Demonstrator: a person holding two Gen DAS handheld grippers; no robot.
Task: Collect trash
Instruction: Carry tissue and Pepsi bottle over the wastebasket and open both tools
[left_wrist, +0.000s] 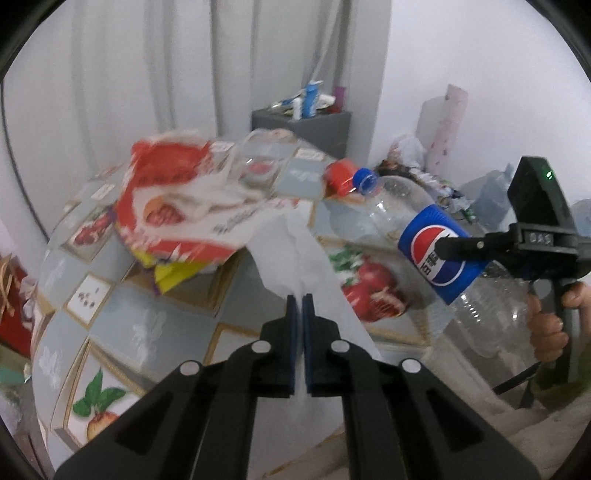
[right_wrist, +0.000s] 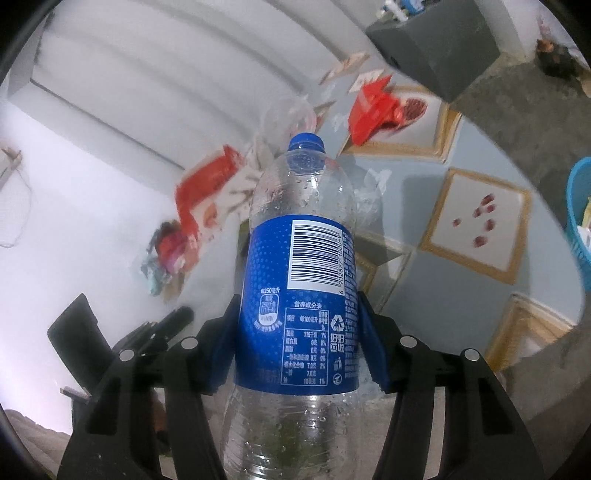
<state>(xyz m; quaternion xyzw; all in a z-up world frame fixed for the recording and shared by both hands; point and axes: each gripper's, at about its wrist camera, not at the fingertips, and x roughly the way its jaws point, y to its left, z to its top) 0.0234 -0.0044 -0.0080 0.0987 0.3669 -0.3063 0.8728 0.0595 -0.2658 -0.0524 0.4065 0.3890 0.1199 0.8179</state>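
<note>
In the left wrist view the left gripper points down at the table, its blue pads pinched together on a white tissue that drapes from the tips up toward one red-and-white wrapper (blurred), while at right a hand holds the right gripper against the label of one Pepsi bottle, held clear of the cloth. In the right wrist view the right gripper is clamped on that bottle, pads on either side of its label, blue cap pointing away; beyond lie one red packet and one clear cup, and a blue basket shows at the right edge.
</note>
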